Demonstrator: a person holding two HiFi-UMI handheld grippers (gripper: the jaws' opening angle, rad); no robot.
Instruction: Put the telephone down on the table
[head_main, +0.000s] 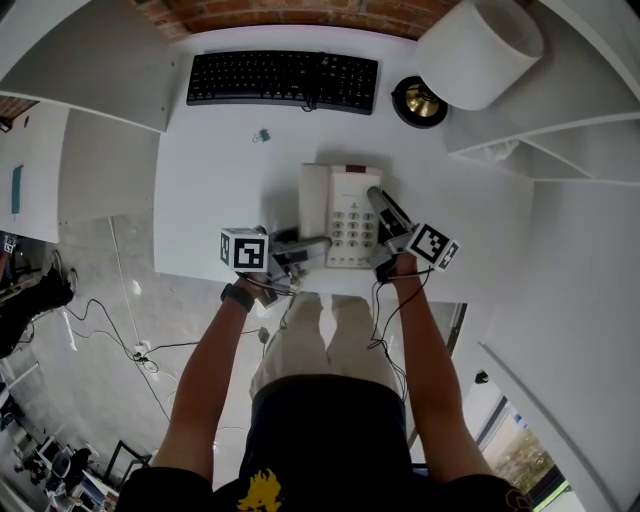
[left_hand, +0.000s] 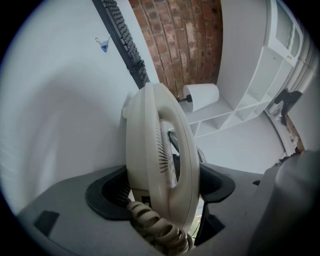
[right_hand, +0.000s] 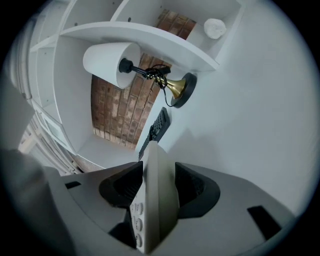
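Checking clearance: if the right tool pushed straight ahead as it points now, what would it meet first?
The telephone, already between its jaws; beyond it, probably the keyboard.

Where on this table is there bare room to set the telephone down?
Widest bare patch: left of the telephone, bordered by the binder clip and keyboard behind, and by the left and near edges of the table. A smaller one lies right of the telephone, in front of the lamp base. The back edge is crowded by keyboard and lamp base.

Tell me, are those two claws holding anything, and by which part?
The telephone, held from both sides: the left gripper clamps its handset side, and the right gripper appears to clamp its keypad edge.
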